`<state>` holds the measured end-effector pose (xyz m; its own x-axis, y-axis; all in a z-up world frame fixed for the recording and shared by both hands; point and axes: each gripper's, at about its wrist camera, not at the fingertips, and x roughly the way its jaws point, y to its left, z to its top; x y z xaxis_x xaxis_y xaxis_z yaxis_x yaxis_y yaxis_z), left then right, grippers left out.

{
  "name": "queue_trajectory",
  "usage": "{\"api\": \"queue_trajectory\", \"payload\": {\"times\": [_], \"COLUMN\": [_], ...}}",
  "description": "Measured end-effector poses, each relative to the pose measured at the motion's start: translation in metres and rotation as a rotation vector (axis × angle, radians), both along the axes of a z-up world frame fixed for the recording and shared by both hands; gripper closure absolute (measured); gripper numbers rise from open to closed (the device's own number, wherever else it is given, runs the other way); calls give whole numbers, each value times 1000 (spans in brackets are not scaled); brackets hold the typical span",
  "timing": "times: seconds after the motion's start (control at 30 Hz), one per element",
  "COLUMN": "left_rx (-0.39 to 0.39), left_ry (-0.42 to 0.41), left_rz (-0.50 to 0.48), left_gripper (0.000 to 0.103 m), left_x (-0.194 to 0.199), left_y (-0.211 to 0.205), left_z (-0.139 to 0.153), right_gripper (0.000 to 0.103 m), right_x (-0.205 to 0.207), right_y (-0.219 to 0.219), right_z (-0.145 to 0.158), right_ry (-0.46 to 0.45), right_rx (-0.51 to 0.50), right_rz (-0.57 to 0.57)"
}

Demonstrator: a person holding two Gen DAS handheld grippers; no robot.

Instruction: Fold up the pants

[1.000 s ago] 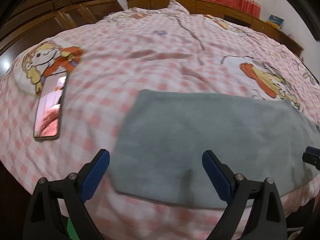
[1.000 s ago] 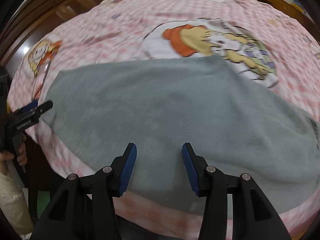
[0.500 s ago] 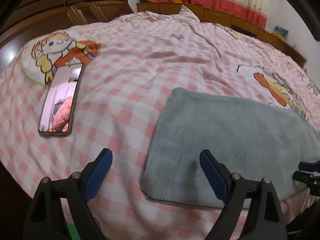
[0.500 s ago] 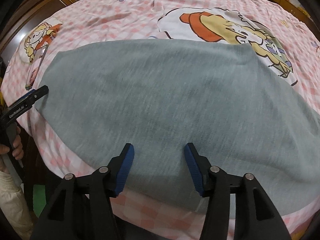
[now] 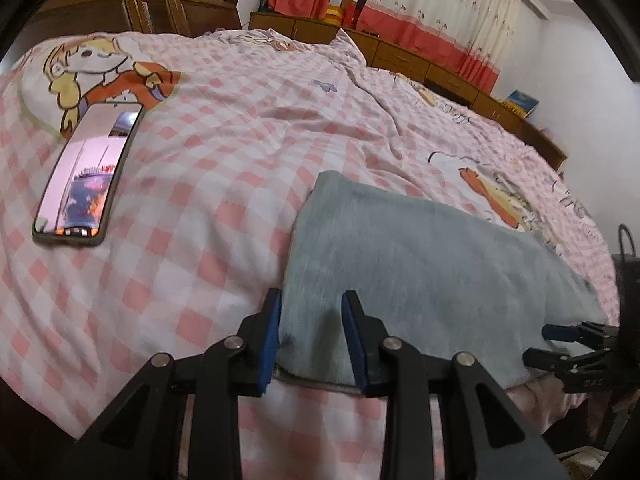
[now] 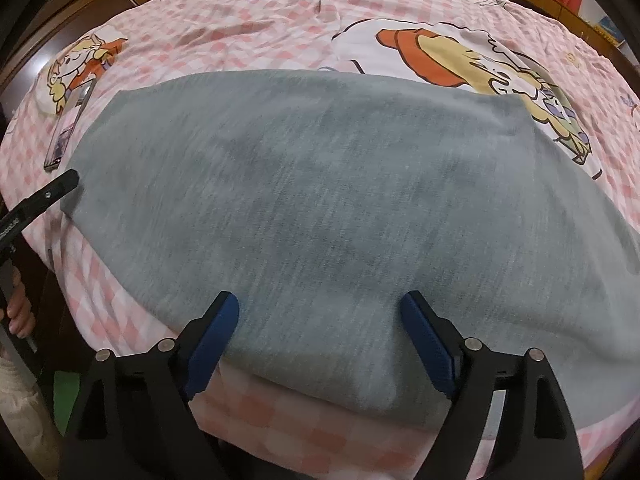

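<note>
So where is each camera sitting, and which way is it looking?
Left wrist: sits on the left gripper, looks across the bed; jaws closing over the grey pants corner, no person showing.
Right wrist: sits on the right gripper, looks steeply down; jaws opening, a hand shows.
Shared: pants, phone, checked sheet.

Pants [image 6: 320, 200] are motion-blurred in right wrist view and run off its right edge, left gripper [image 6: 44, 196] is cut by the frame there w/ only one finger showing, and the phone [image 6: 66, 132] is too small to read tbh.
</note>
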<state>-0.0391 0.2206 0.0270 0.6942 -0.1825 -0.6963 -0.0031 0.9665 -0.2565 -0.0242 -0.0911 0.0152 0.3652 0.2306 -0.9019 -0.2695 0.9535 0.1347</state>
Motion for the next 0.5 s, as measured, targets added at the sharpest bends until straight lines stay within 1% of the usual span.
{"api": "queue_trajectory", "payload": {"times": [0.07,0.13,0.3,0.37,0.4,0.47,0.5], "left_rx": [-39,-56,-12,21,29,13,0], "left_ry": [-18,-41,-76,-65,-42,11,19], "left_rz": [-4,-12,-27,-26,-26,-30,-33], "left_gripper": [71,71,71,71,71,71,71], "left_x": [-5,-11,-7,2,9,20,20], "left_y": [3,6,5,4,6,8,8], "left_z": [0,4,15,15,10,0,-2], "right_gripper": [17,17,16,16,16,16,15], "right_x": [0,0,0,0,0,0,0], "right_y": [-1,-1,-2,-3,-3,-4,-4], "right_z": [0,0,-1,-1,-1,-1,-1], "right_ry": [0,-1,-6,-6,-6,-6,-6], "right_rx": [8,11,18,21,25,31,34], "right_rz": [-1,-1,3,4,4,3,3]}}
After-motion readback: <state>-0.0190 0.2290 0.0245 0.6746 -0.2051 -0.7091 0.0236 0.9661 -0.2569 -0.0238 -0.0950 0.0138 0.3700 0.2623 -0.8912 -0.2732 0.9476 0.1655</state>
